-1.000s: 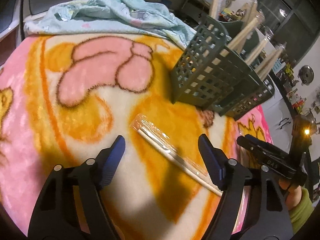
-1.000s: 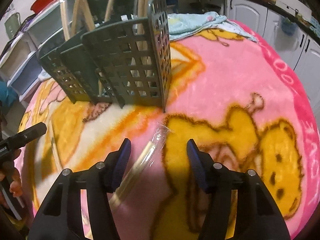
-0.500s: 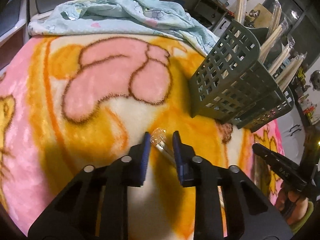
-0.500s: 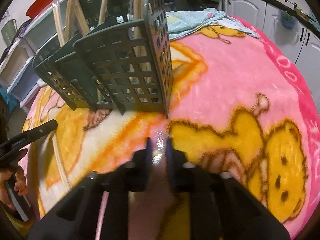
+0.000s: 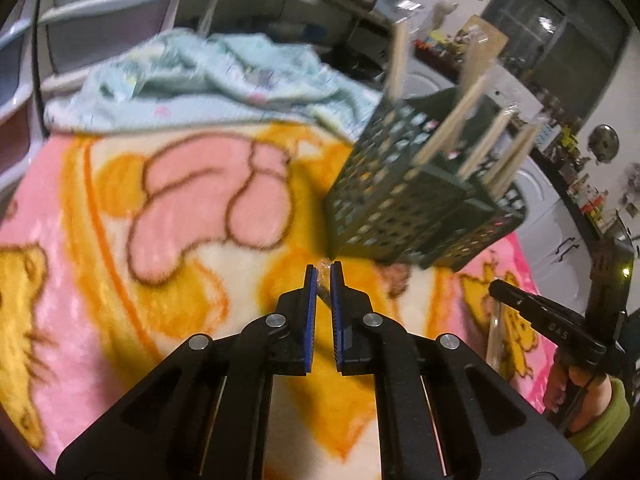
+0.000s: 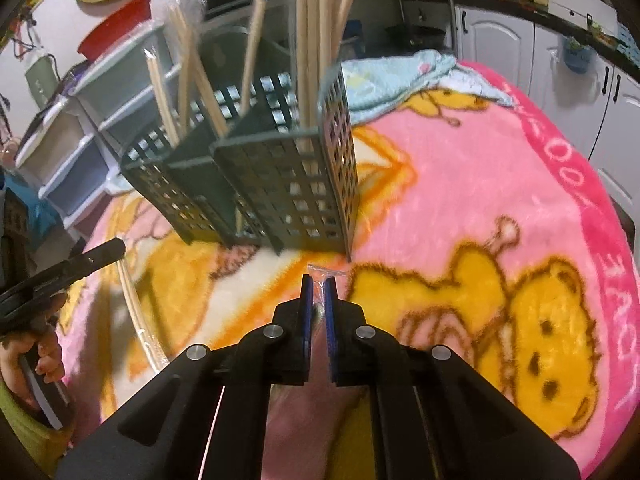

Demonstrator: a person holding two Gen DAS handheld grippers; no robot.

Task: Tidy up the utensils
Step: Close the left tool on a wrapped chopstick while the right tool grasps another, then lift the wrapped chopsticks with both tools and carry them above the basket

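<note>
Grippers both clamping wrapped chopsticks. Left gripper (image 5: pixel 323 276) pinching clear wrapper end of one pair (image 5: pixel 322 280); right gripper (image 6: pixel 318 286) pinching wrapper of other pair (image 6: pixel 320 280). Green basket (image 6: pixel 280 184) standing just beyond both, already holding upright chopsticks (image 6: pixel 312 40). Pink cartoon blanket (image 6: pixel 480 200) lying underneath; pale blue cloth (image 5: pixel 208 72) bunching at far edge.

A second ago we have both grippers spread wide above the blanket. Now our left gripper (image 5: pixel 323 276) pinches one wrapped chopstick pair (image 5: pixel 322 280), our right gripper (image 6: pixel 318 289) pinches another pair (image 6: pixel 319 286), both nearer the caddy (image 6: pixel 280 184).
</note>
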